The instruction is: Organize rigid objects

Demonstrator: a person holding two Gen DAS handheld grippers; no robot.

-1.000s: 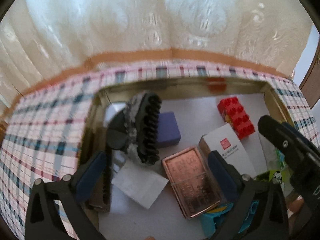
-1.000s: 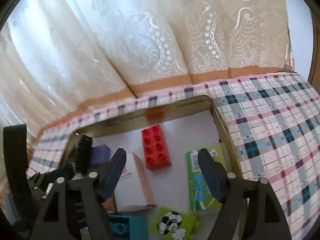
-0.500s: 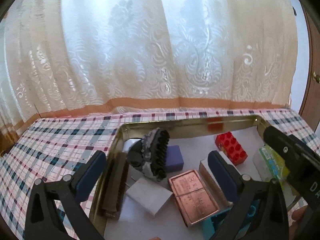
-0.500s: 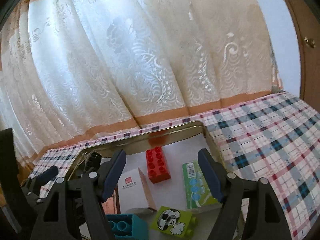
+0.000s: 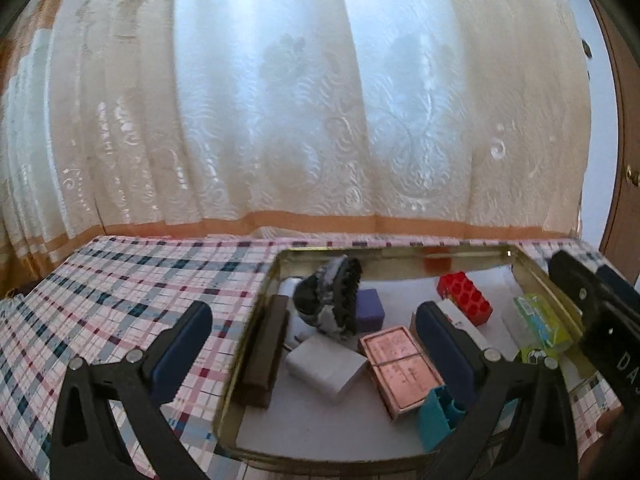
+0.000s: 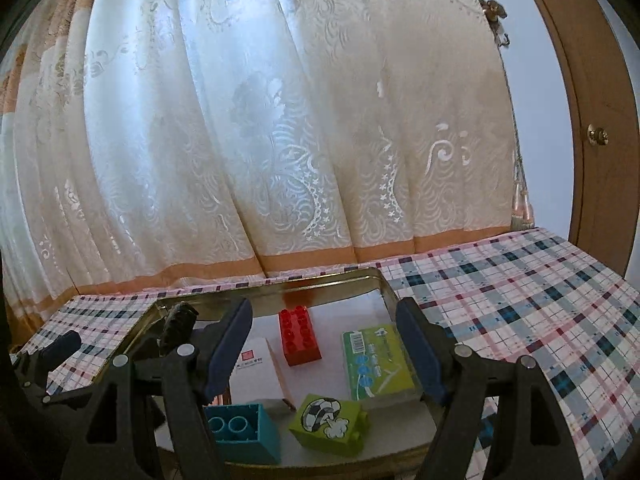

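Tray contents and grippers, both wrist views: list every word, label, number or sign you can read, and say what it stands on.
"DA": white letters on the right gripper's black body, cut off at the left view's edge.
White box: red square seal with a text line, too small to read.
Copper plate: embossed lines, blurred.
Green packet: barcode and print, unreadable.
Green block: mushroom picture, no words.

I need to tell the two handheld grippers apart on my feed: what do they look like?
Both look alike. The left gripper and the right gripper each have black plastic frames with triangular cut-outs, silver round fasteners at the pivots, and two fingers faced with dark blue pads. In the left wrist view, the right gripper's black side bears white letters, partly cut off. No cables or sleeves show.
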